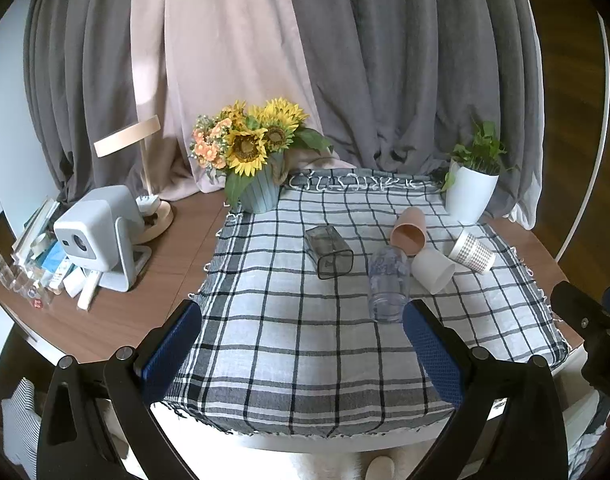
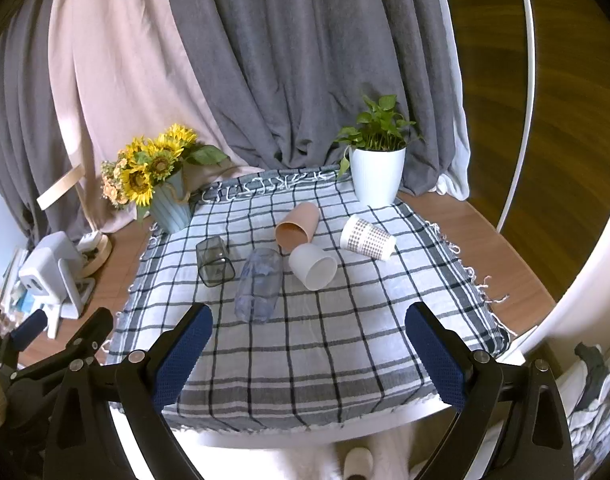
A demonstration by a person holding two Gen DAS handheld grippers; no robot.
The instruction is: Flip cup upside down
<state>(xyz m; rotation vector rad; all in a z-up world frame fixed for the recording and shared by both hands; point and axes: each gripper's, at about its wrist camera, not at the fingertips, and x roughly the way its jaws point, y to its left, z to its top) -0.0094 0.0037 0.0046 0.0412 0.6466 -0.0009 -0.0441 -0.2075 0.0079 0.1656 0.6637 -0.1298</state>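
Observation:
Several cups lie on their sides on a checked cloth (image 1: 305,352) (image 2: 325,360): a dark square glass (image 1: 329,252) (image 2: 215,261), a clear bluish tumbler (image 1: 389,284) (image 2: 260,284), a pink cup (image 1: 409,227) (image 2: 297,226), a white cup (image 1: 433,270) (image 2: 313,266) and a patterned paper cup (image 1: 472,251) (image 2: 367,237). My left gripper (image 1: 303,354) is open and empty near the cloth's front edge. My right gripper (image 2: 309,354) is open and empty, also at the front, short of the cups.
A sunflower vase (image 1: 257,188) (image 2: 171,204) stands at the cloth's back left, a white potted plant (image 1: 471,192) (image 2: 377,176) at the back right. A small projector (image 1: 101,236) (image 2: 51,270), a lamp base and clutter sit left on the wooden table. Curtains hang behind.

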